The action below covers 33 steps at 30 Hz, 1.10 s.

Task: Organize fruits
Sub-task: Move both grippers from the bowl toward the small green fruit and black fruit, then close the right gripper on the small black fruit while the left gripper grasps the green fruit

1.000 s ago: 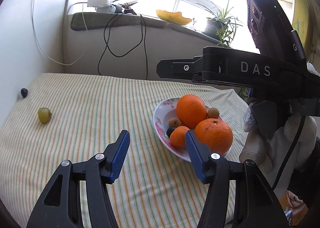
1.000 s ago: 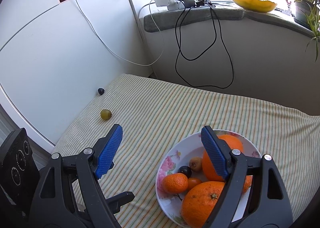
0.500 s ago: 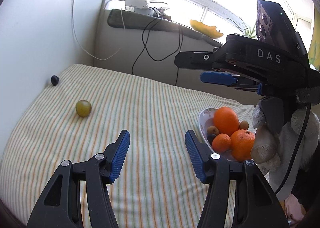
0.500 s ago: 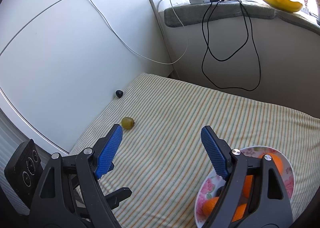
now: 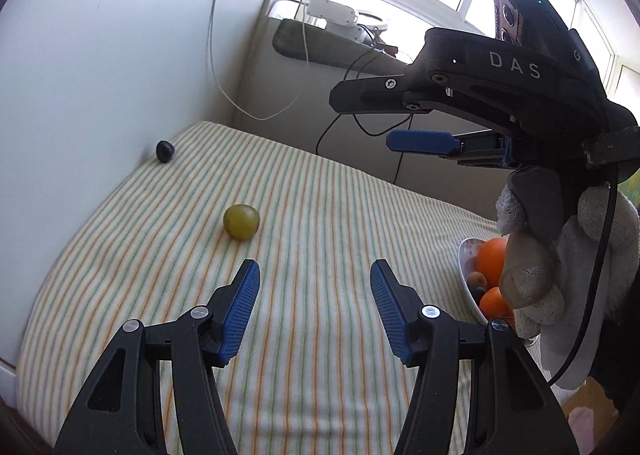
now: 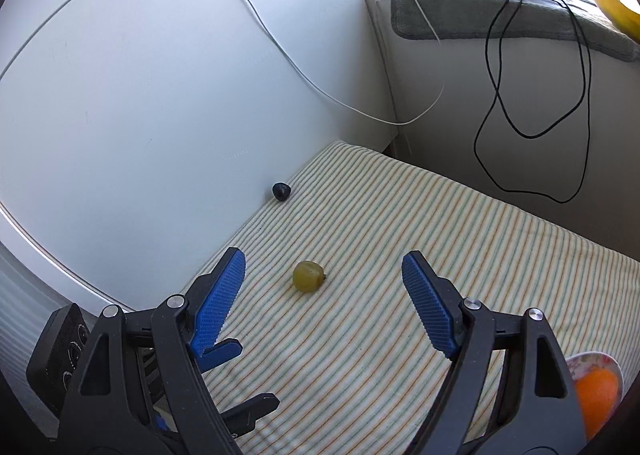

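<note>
Both wrist views look down, close (fisheye), sharing green fruit (image 5: 241, 222) (image 6: 308, 275) on striped cloth (image 5: 328, 215) (image 6: 400, 255).

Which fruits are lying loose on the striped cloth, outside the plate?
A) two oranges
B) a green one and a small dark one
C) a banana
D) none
B: a green fruit lies mid-cloth and a small dark fruit sits by the white wall, both outside the plate.

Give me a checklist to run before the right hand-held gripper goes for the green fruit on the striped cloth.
1. Right hand-held gripper open and empty: ok.
2. Green fruit lined up between its jaws: ok.
3. Cloth around the fruit clear: ok.
4. Left hand-held gripper open, empty, off to the side: ok.
5. Plate has room: cannot tell, mostly hidden.
6. Dark fruit by the wall reachable afterwards: cannot tell.
</note>
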Tool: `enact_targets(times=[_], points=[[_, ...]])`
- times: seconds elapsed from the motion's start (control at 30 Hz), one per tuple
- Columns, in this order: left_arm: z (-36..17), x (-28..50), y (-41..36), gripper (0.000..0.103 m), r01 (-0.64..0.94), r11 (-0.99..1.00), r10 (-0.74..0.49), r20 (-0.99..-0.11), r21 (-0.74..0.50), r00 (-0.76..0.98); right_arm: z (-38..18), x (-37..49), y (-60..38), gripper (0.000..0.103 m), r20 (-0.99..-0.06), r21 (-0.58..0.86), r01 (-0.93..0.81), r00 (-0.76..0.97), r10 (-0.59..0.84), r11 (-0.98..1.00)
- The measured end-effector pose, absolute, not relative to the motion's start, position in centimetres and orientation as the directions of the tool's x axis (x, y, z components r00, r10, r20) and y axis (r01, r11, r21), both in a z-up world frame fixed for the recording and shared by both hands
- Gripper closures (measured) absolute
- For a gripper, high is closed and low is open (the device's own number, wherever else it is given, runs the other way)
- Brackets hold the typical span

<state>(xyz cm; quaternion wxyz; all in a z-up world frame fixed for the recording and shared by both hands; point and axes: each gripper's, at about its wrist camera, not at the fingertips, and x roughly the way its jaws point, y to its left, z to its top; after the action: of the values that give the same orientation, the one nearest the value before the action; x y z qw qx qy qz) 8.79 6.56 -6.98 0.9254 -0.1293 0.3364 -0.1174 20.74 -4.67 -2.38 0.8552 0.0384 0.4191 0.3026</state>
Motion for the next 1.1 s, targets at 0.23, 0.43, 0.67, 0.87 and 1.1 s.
enact_targets(times=[0.23, 0.43, 0.67, 0.87, 1.1], points=[[-7.4, 9.9, 8.6, 0.046, 0.095, 0.949, -0.266, -0.601, -0.301, 0.754, -3.2, 22.5, -1.1, 0.02, -0.728, 0.272, -0.551, 0.419, 0.543, 0.789], [-8.0, 10.8, 9.1, 0.05, 0.09, 0.95, -0.264, -0.613, -0.299, 0.745, -4.2, 24.7, 2.0, 0.026, -0.753, 0.281, -0.61, 0.338, 0.564, 0.741], [-8.8, 12.8, 9.4, 0.056, 0.087, 0.952, -0.262, -0.634, -0.294, 0.728, -6.1, 29.1, 5.8, 0.044, -0.764, 0.369, -0.624, 0.219, 0.607, 0.689], [-9.6, 14.3, 9.6, 0.056, 0.078, 0.954, -0.257, -0.656, -0.289, 0.71, -8.6, 32.0, 9.1, 0.051, -0.788, 0.377, -0.635, 0.163, 0.593, 0.675], [-10.6, 15.5, 9.7, 0.058, 0.07, 0.956, -0.254, -0.678, -0.287, 0.69, -10.5, 34.1, 11.4, 0.052, -0.799, 0.387, -0.645, 0.121, 0.589, 0.659]])
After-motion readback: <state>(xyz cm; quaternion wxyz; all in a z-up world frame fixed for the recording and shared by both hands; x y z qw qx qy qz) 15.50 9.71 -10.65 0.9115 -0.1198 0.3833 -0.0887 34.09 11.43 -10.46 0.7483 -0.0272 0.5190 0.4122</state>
